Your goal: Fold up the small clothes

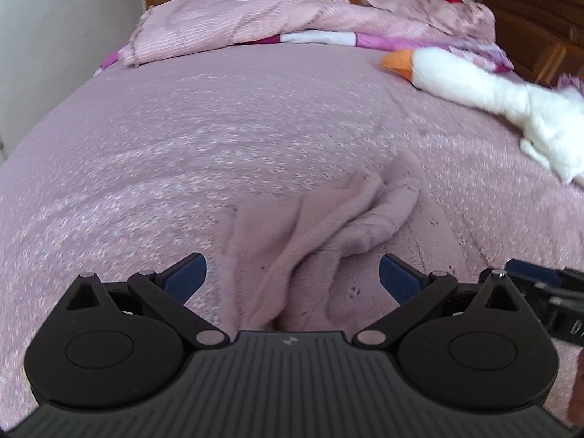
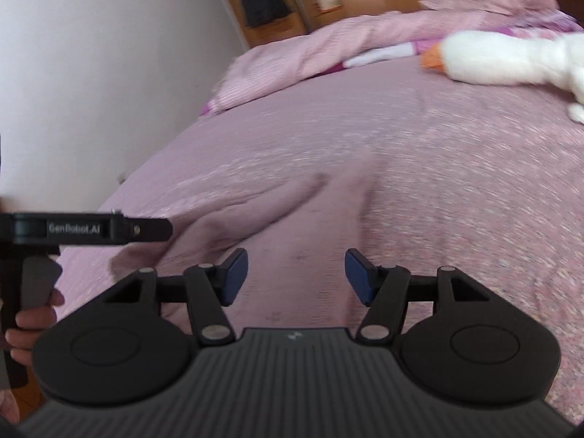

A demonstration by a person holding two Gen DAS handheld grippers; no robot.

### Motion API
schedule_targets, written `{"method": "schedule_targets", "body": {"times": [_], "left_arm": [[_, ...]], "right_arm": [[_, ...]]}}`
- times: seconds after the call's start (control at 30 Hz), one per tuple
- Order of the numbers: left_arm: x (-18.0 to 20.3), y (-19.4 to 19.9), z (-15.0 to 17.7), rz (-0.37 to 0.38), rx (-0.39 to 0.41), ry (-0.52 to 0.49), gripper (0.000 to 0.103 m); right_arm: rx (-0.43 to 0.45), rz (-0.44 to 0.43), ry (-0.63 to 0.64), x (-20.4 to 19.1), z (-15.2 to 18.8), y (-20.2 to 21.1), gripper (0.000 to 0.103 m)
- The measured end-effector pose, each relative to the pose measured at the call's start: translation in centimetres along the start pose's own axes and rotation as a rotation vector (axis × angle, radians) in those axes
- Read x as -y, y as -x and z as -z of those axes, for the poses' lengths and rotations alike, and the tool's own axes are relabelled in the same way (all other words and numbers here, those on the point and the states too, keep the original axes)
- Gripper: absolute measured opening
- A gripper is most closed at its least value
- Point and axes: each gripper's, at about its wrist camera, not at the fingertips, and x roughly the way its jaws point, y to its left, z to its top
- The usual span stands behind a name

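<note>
A small pale-pink garment [image 1: 321,226] lies rumpled in loose folds on the pink bedsheet [image 1: 146,146]. My left gripper [image 1: 292,277] hovers just in front of it, open, with its blue pads on either side of the cloth's near end and clear of it. In the right wrist view the same garment [image 2: 262,211] stretches away to the left ahead of my right gripper [image 2: 296,277], which is open with nothing pressed between its pads. The left gripper's body [image 2: 91,228] and the hand holding it [image 2: 33,321] show at that view's left edge.
A white plush goose [image 1: 474,84] with an orange beak lies at the right of the bed. A bunched pink duvet [image 1: 255,22] covers the far end. A dark wooden headboard [image 1: 540,18] stands at the right, a white wall [image 2: 91,73] at the left.
</note>
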Motion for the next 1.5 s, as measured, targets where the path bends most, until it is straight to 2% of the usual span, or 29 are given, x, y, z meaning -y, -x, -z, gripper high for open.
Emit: {"method": "schedule_targets", "body": {"times": [0.17,0.27,0.4,0.43,0.47,0.5,0.53,0.57,0.67,0.8,0.9,1.0,1.07,1.17,1.3,1.4,1.5], "left_arm": [[1.4,-2.6,0.2,-0.021,0.000,-0.082,0.103],[1.6,-4.4,0.3,-0.027,-0.012,-0.085,0.103],[1.6,-5.9,0.4,-0.020,0.010,-0.068,0.102],[1.6,-6.1,0.4,-0.014,0.016,-0.060,0.097],[1.6,-6.3,0.4,-0.009,0.023,-0.050,0.078],[1.5,-6.4,0.4,-0.002,0.026,-0.045,0.067],[1.5,-6.5,0.3,-0.002,0.023,-0.040,0.041],[1.3,-6.6,0.3,-0.011,0.023,-0.024,0.030],[0.1,-5.6,0.2,-0.033,0.059,0.038,0.022],[-2.9,-4.3,0.1,-0.067,0.092,0.149,0.021],[-5.5,-5.4,0.8,-0.095,0.052,0.221,0.022],[-8.0,-6.5,2.1,-0.057,0.021,0.342,0.025],[-9.0,-6.7,2.5,-0.049,0.022,0.389,0.044],[-10.1,-6.5,2.4,-0.044,0.040,0.421,0.051],[-11.3,-6.1,2.6,-0.047,0.032,0.458,0.063],[-11.7,-5.5,3.1,-0.021,0.014,0.479,0.068],[-11.6,-4.5,4.0,0.012,-0.008,0.479,0.079]], "right_arm": [[0.000,0.042,-0.087,2.3,0.1,-0.5,0.062],[-0.006,0.054,-0.134,3.4,0.2,-0.9,0.063],[-0.024,0.048,-0.166,4.3,0.6,-1.4,0.063],[-0.029,0.046,-0.170,4.4,0.7,-1.6,0.063],[-0.034,0.044,-0.172,4.4,0.8,-1.8,0.063],[-0.040,0.043,-0.173,4.5,0.9,-2.0,0.063],[-0.047,0.041,-0.174,4.5,1.0,-2.2,0.063],[-0.052,0.039,-0.174,4.5,1.1,-2.4,0.063],[-0.054,0.029,-0.178,4.4,1.3,-2.7,0.063],[-0.053,-0.024,-0.175,4.2,1.2,-2.8,0.064],[-0.064,-0.151,-0.163,3.3,1.0,-2.9,0.063],[-0.089,-0.174,-0.104,1.4,1.3,-3.7,0.063],[-0.090,-0.160,-0.067,0.4,1.6,-4.0,0.063],[-0.094,-0.136,-0.022,-0.3,1.9,-4.2,0.063],[-0.101,-0.134,-0.037,0.1,1.8,-4.2,0.063],[-0.103,-0.128,-0.036,0.2,2.0,-4.2,0.063],[-0.105,-0.124,-0.037,0.1,2.1,-4.2,0.063]]}}
